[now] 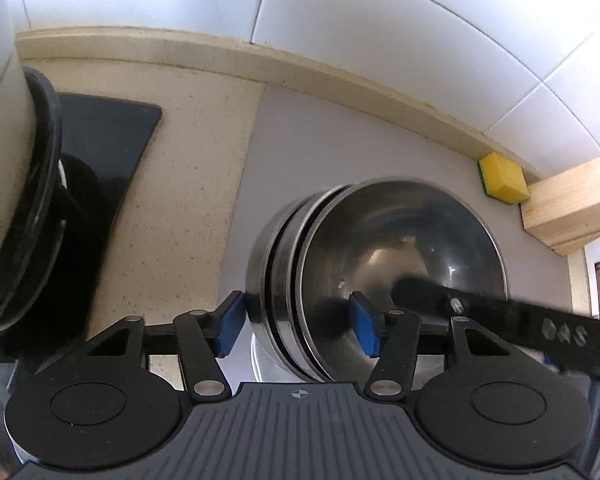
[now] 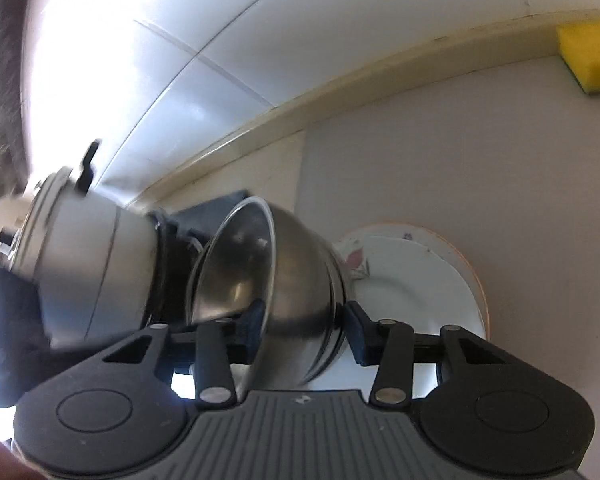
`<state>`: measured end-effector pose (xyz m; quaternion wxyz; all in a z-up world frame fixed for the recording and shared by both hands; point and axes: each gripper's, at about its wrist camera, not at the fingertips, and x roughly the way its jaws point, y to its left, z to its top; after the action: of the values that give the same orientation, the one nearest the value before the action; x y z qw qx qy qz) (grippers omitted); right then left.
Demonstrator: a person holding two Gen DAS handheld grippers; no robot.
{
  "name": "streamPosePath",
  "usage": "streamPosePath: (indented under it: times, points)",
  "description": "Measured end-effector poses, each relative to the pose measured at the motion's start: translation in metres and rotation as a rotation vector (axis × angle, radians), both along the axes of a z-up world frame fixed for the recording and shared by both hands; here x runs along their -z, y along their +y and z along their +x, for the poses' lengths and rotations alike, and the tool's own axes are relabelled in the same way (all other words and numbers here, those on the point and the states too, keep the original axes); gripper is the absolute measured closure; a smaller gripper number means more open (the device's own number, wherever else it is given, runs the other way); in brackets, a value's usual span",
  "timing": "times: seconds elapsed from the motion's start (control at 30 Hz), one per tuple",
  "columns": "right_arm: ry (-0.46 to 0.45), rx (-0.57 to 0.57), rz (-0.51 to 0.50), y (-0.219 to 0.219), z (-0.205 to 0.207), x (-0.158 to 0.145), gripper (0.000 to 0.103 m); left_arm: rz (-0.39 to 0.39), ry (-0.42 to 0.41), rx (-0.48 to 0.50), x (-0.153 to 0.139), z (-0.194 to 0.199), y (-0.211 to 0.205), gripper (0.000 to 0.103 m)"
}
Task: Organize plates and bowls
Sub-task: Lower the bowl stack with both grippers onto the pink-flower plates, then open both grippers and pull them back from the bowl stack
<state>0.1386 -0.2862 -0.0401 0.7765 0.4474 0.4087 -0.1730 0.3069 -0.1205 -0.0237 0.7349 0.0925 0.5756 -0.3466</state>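
Note:
Three nested steel bowls (image 1: 400,232) hang tilted above the counter, openings facing right in the left wrist view. My left gripper (image 1: 296,324) is shut on the stack, one blue pad against the outermost bowl and the other inside the innermost. A black finger (image 1: 460,304) of my right gripper reaches into the same bowl from the right. In the right wrist view the steel bowls (image 2: 300,272) sit between the pads of my right gripper (image 2: 306,330), one pad inside and one on the outer wall. Below lies a white floral plate (image 2: 420,280) on a grey mat (image 2: 500,160).
A steel pressure cooker (image 2: 84,248) stands close on the left, over a black hob (image 1: 108,140). A yellow sponge (image 1: 502,178) sits by the tiled wall's ledge. A wooden frame (image 1: 572,200) juts in at the right. The grey mat (image 1: 320,140) shows behind the bowls.

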Motion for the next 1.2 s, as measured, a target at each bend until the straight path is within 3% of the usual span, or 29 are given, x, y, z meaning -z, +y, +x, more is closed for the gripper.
streamPosePath:
  times: [0.13,0.27,0.33,0.5,0.57,0.67,0.73,0.83,1.07,1.2]
  points:
    - [0.021,0.018,0.017,-0.007,0.003,0.002,0.084,0.009,-0.032,0.039,0.002,-0.013,-0.004,0.039]
    - [0.092,-0.038,-0.033,0.003,0.012,-0.003,0.086,0.032,-0.051,0.026,0.000,-0.021,-0.011,0.038]
    - [0.114,-0.047,-0.013,0.000,0.009,-0.004,0.086,0.020,-0.025,0.032,0.001,-0.024,-0.011,0.039]
    - [0.210,-0.095,-0.088,0.002,-0.002,-0.024,0.086,-0.039,0.137,0.042,0.009,-0.032,-0.014,0.038]
    - [0.272,-0.122,-0.098,0.000,-0.002,-0.030,0.086,-0.038,0.140,0.072,0.009,-0.039,-0.019,0.038]
    - [0.334,-0.166,-0.102,-0.001,0.004,-0.035,0.086,0.015,-0.011,0.117,-0.001,-0.049,-0.028,0.039]
    - [0.327,-0.173,-0.109,-0.001,0.011,-0.038,0.086,0.053,-0.139,0.111,-0.010,-0.051,-0.029,0.028]
    - [0.287,-0.162,-0.090,-0.001,0.022,-0.041,0.086,0.083,-0.278,0.101,-0.018,-0.051,-0.023,0.024]
    - [0.282,-0.159,-0.142,0.000,0.041,-0.033,0.083,0.099,-0.298,0.046,-0.012,-0.038,-0.012,0.027]
    - [0.265,-0.149,-0.122,-0.001,0.034,-0.033,0.084,0.100,-0.297,0.070,-0.014,-0.043,-0.017,0.028]
